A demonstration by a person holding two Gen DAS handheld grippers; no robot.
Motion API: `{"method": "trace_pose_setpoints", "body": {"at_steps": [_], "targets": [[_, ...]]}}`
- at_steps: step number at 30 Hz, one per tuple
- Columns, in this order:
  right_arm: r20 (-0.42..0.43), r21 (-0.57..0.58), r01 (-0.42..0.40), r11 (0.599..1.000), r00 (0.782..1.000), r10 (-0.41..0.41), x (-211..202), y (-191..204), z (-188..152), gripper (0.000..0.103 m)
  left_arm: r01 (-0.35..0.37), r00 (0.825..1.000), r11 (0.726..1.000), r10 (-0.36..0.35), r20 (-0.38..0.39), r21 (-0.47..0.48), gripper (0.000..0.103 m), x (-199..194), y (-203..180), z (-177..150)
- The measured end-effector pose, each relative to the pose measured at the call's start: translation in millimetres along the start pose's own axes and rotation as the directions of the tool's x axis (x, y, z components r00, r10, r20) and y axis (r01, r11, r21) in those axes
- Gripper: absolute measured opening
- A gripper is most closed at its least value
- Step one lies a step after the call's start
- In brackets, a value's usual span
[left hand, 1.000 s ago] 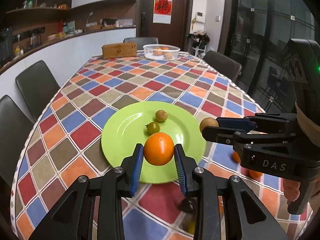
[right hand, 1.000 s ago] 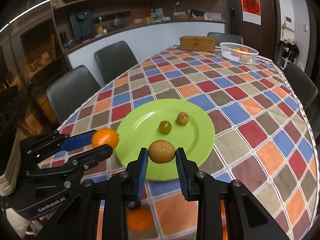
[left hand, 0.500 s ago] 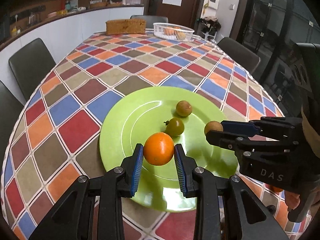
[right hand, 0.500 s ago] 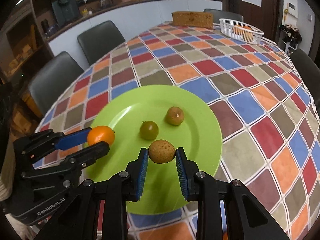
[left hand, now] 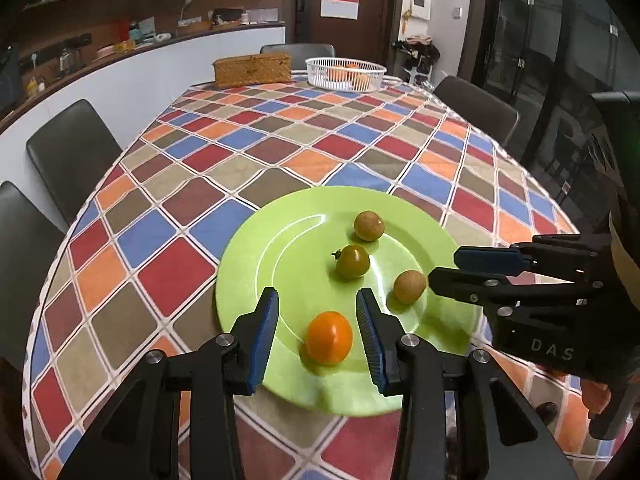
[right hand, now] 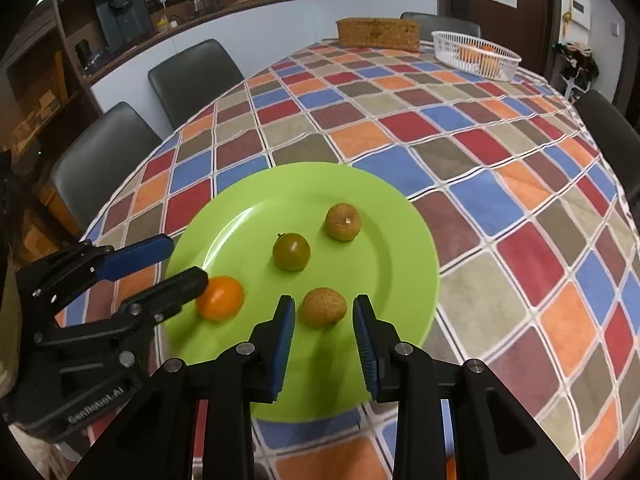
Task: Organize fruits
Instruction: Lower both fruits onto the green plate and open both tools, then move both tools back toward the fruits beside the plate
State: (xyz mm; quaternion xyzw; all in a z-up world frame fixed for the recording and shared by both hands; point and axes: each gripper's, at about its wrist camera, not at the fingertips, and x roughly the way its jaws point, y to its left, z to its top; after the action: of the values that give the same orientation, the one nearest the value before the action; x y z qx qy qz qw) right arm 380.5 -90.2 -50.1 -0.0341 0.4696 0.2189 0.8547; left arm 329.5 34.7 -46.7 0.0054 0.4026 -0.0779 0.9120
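A green plate (left hand: 280,264) (right hand: 392,240) lies on the checkered tablecloth. On it rest an orange (left hand: 329,337) (right hand: 220,297), a green tomato (left hand: 352,261) (right hand: 291,251) and two brown fruits, one near (left hand: 409,286) (right hand: 323,306) and one farther back (left hand: 368,225) (right hand: 343,221). My left gripper (left hand: 318,336) (right hand: 180,260) is open, its fingers either side of the orange, not touching it. My right gripper (right hand: 324,330) (left hand: 448,268) is open around the near brown fruit.
A white basket (left hand: 345,74) (right hand: 476,54) with oranges and a woven box (left hand: 252,69) (right hand: 378,33) stand at the table's far end. Dark chairs (left hand: 70,152) ring the table. An orange (left hand: 596,398) lies on the cloth by the near right edge.
Both grippers have opened. The orange and the brown fruit, held above the plate before, now rest on it.
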Motion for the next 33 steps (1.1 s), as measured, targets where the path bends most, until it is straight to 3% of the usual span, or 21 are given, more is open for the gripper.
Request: {"method": "trace_pose_setpoints", "body": {"at_steps": [18, 20, 31, 33], "targets": [[0.211, -0.053, 0.034, 0.998, 0.977, -0.022, -131, 36, -41, 0.046, -0.032, 0.989, 0.999, 0.028, 0.146, 0.019, 0.061, -134, -36, -28], [0.221, -0.054, 0.036, 0.998, 0.975, -0.024, -139, 37, -48, 0.051, -0.031, 0.988, 0.999, 0.027, 0.154, 0.022, 0.063, -142, -40, -33], [0.266, -0.021, 0.06, 0.998, 0.962, -0.052, -174, 32, -88, 0.052, -0.055, 0.983, 0.997, 0.045, 0.178, 0.054, 0.076, -172, -64, -59], [0.266, -0.012, 0.067, 0.998, 0.962, -0.061, -177, 30, -95, 0.056, -0.061, 0.984, 0.996, 0.049, 0.171, 0.064, 0.079, -172, -68, -65]]}}
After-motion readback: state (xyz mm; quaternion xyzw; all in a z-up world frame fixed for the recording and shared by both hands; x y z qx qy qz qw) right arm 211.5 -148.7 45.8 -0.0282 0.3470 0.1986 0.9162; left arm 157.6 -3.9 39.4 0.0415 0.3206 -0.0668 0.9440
